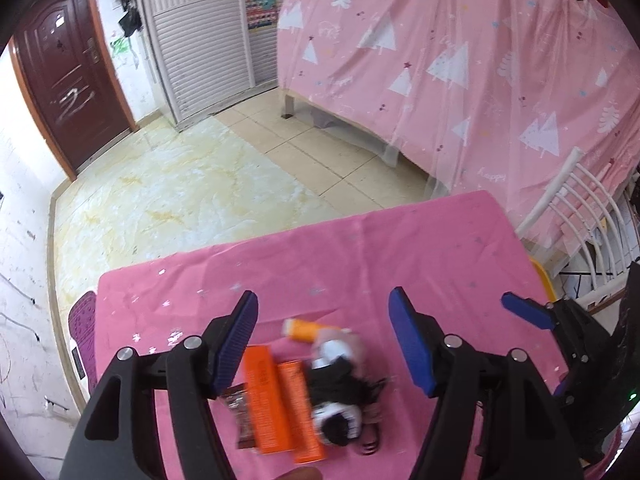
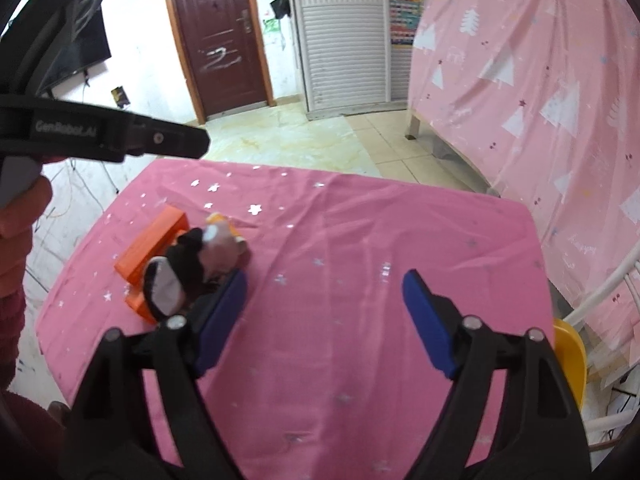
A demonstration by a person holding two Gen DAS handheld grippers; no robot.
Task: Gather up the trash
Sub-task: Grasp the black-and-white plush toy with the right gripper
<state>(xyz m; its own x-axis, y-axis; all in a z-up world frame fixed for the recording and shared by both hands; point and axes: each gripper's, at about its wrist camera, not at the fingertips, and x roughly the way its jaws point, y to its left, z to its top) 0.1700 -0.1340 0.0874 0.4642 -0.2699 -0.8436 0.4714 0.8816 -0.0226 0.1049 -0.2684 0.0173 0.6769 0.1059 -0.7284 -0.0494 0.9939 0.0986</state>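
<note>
Your left gripper (image 1: 324,340) gapes wide, empty, over flat orange cartons (image 1: 280,400) and a furry black-white toy (image 1: 340,384); your right gripper (image 2: 324,320) spreads empty above creased pink cloth (image 2: 360,240)

Left gripper (image 1: 322,342): matte black linkage arms, silver pivot screws, ribbed blue pads (image 1: 236,342). Right gripper (image 2: 324,324): same build. "GenRobot.AI" in white lettering on black body at 9 o'clock, right view. Dark red sleeve (image 2: 16,320) below it.
</note>
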